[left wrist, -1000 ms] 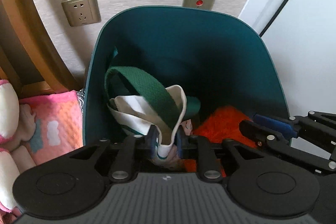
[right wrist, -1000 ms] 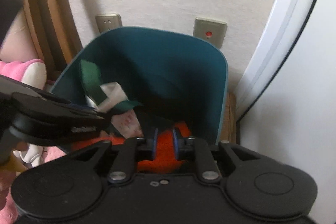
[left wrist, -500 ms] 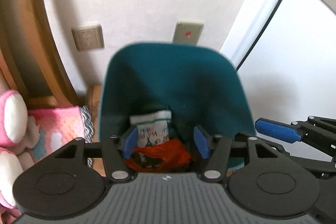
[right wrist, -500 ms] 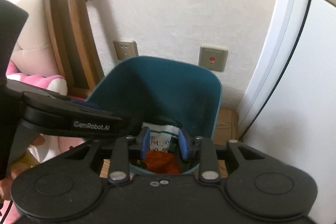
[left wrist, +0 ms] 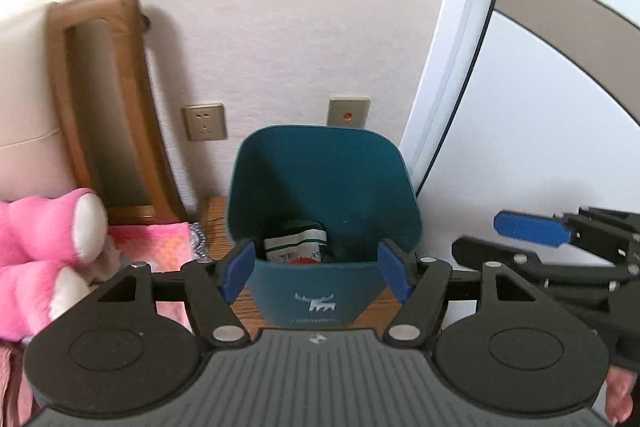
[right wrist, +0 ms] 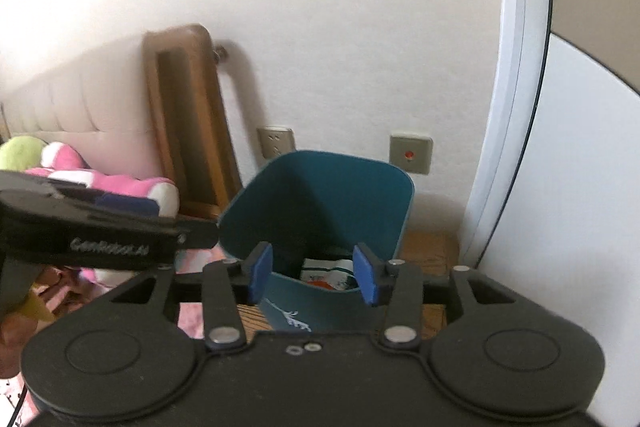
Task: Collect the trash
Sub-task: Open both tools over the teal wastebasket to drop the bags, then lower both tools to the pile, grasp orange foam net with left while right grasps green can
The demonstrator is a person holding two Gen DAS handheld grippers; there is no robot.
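The left gripper is spread wide and holds nothing; its blue pads frame the near rim of the teal trash bin from above and in front, not touching it. The right gripper is also parted, less widely, and empty, poised over the same near rim. In the left view the right gripper appears at the right edge, well clear of the bin.

Inside the bin lies the collected trash: a white wrapper with green trim and, just below it, a scrap of something orange-red, both low in the bin and mostly hidden by its front wall. The bin stands on a wooden floor against the wall, under a power socket and a switch plate with a red light. To its left are a wooden headboard frame, a pink blanket and a pink plush toy; to its right, a white door frame.

Judging from this, the drop looks done and more trash remains to be sought elsewhere. The risks are modest. A wide-open jaw swung low could clip the bin's rim and tip the light bin, spilling the wrapper. The two grippers are near each other and could knock together when turning away. The blanket and toy beside the bin could be snagged or mistaken for trash.
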